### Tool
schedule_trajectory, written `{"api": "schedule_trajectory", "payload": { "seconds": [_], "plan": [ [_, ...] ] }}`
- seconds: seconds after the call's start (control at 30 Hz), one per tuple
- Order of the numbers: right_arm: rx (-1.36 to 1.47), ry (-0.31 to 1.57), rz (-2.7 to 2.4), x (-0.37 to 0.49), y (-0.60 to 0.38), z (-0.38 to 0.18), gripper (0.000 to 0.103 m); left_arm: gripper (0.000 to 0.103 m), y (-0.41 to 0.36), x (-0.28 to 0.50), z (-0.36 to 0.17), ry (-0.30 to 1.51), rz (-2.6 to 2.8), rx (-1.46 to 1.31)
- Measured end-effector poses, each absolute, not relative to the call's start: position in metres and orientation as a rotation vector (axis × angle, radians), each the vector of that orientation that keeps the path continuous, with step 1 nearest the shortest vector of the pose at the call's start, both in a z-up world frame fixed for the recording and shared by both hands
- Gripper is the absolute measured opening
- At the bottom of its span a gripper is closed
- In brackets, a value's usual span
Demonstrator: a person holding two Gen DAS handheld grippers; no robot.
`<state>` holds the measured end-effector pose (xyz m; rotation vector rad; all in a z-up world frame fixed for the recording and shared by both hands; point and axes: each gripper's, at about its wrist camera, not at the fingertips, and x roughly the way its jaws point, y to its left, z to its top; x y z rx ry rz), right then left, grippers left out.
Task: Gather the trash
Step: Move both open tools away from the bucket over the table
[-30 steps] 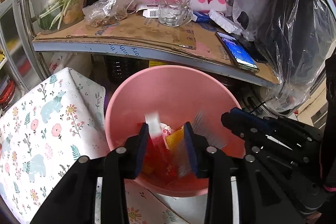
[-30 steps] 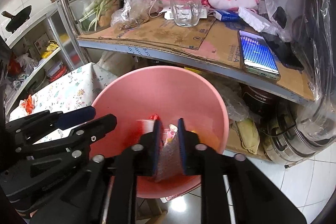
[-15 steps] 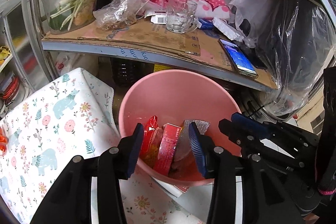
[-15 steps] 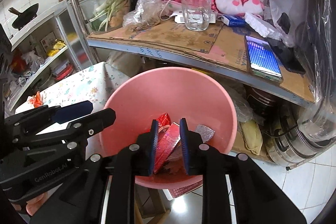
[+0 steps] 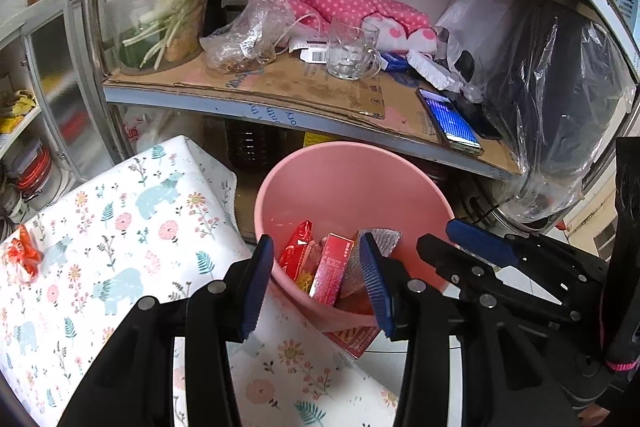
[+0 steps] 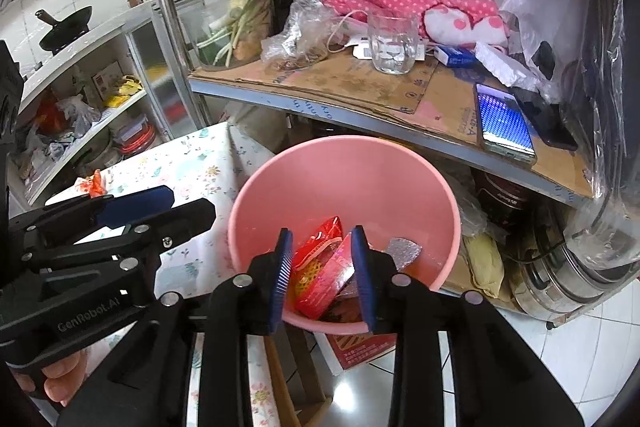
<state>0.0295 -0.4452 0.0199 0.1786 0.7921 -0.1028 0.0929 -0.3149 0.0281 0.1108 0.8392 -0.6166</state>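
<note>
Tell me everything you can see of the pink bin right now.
The pink bin is a round, smooth tub that looks like plastic, upright and open-topped, standing beside the floral-cloth table and below the cardboard-lined shelf. Inside lie a red wrapper, a red box and a silver foil piece. Both the left gripper and right gripper hover open above it, holding nothing.

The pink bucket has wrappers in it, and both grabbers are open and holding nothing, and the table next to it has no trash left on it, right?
Almost. The pink bucket does hold wrappers, and the left gripper and right gripper are open and empty. But the table isn't trash-free: the left wrist view shows a crumpled red wrapper near its far edge.
</note>
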Motion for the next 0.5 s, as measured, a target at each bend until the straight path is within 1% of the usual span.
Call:
{"api": "schedule_trajectory", "payload": {
  "seconds": [0.27, 0.5],
  "plan": [
    [0.155, 0.792, -0.045, 0.021, -0.419, 0.024, 0.031, 0.044, -0.287, 0.080, 0.039, 0.817, -0.595, 0.102],
    [0.143, 0.806, -0.001, 0.016, -0.396, 0.022, 0.031, 0.046, -0.262, 0.075, 0.036, 0.829, -0.561, 0.102]
  ]
}}
